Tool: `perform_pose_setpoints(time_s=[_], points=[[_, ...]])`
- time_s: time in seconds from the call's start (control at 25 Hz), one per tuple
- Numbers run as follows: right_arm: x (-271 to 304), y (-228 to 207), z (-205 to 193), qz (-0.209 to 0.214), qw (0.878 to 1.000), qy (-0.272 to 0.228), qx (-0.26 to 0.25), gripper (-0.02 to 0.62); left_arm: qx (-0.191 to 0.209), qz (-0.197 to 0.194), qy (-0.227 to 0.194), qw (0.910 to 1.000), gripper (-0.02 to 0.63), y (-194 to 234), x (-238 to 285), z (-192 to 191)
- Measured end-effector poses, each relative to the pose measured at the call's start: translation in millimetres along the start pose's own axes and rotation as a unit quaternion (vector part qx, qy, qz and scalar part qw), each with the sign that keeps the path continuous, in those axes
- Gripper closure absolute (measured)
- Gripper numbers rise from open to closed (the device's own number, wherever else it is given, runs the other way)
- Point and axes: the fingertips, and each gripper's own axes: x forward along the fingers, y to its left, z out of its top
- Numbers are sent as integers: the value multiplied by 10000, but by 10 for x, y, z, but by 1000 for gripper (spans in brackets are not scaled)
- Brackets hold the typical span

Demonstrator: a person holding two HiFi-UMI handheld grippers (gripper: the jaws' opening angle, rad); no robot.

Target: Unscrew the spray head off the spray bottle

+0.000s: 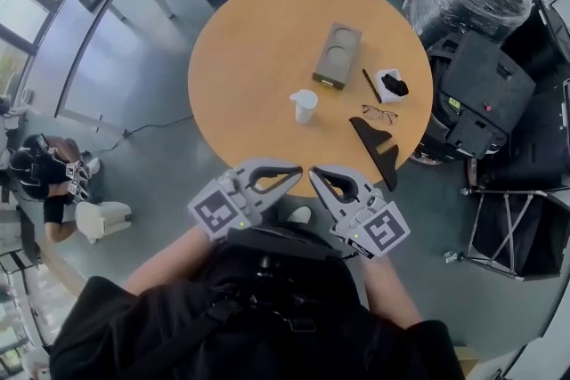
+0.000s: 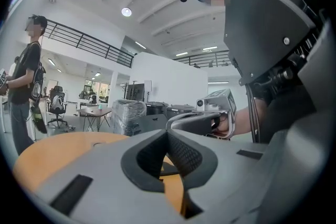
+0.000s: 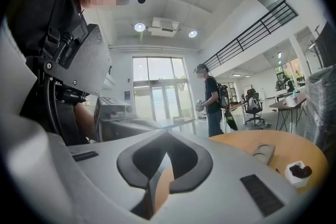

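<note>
Here, left hand-held gripper [image 1: 297,173] & right hand-held gripper [image 1: 315,176]: matte grey, w/ jaws shut tight.

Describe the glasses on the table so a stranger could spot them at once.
Start at the round wooden table and go to its right side in the head view. There the eyeglasses lie between a small white container holding something dark and a black wedge-shaped piece. They alone are a thin frame with two clear lenses.
</note>
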Motion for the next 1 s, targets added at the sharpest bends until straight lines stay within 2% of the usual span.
perform_pose_setpoints(time_s=[0.48, 1.0], points=[[823, -514, -15, -582, 9981, 116, 141, 594, -41, -409, -36, 9991, 601, 977, -126, -85], [1563, -1172, -315, -1322, 9899, 383, 353, 594, -127, -907, 139, 9957, 601, 2031, -92, -539]])
